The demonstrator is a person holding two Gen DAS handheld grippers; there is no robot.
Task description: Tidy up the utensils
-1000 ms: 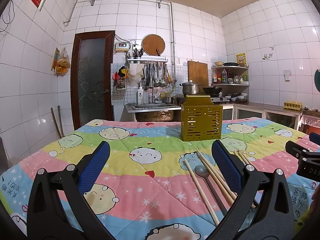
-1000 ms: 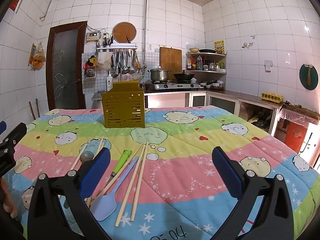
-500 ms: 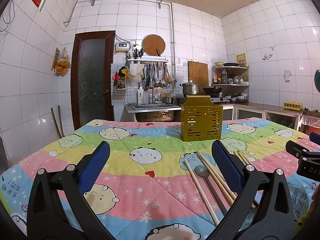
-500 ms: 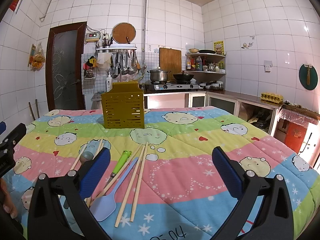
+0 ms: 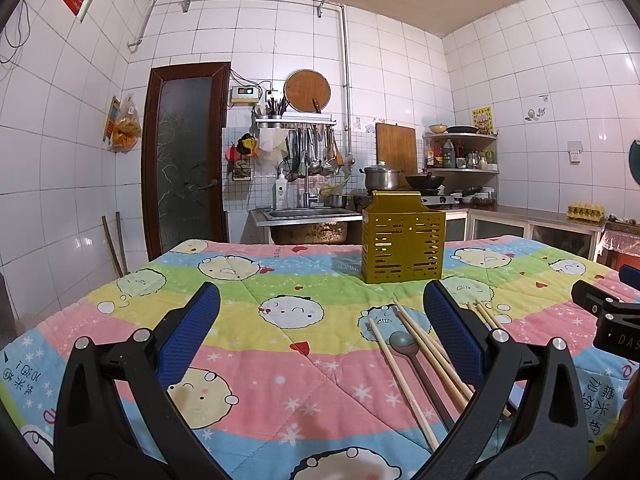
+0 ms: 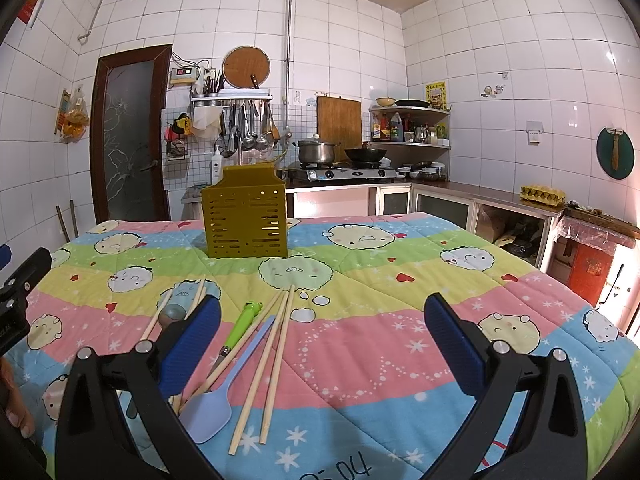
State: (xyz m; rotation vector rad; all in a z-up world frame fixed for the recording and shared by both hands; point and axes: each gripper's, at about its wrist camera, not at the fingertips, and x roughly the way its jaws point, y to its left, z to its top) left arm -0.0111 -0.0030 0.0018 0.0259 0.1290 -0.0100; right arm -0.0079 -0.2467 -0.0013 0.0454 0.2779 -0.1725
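A yellow slotted utensil holder [image 5: 402, 246] [image 6: 245, 220] stands upright near the far side of the table. Wooden chopsticks [image 5: 400, 368] [image 6: 266, 354] lie loose on the cloth, together with a grey spoon [image 5: 404, 344] [image 6: 173, 314], a green-handled knife [image 6: 242, 326] and a light blue spatula [image 6: 214, 408]. My left gripper [image 5: 320, 332] hovers open left of the spoon, with nothing between its fingers. My right gripper [image 6: 322, 338] is open too, its left pad over the chopsticks by the spoon. Each view catches the other gripper at its edge.
A colourful cartoon-print quilt [image 5: 280, 316] [image 6: 400, 312] covers the table. Behind it are a steel sink [image 5: 304, 220], a stove with a pot [image 6: 314, 152] and wok, a corner shelf of bottles and a dark door [image 5: 184, 152]. A hand shows at the lower left [image 6: 12, 412].
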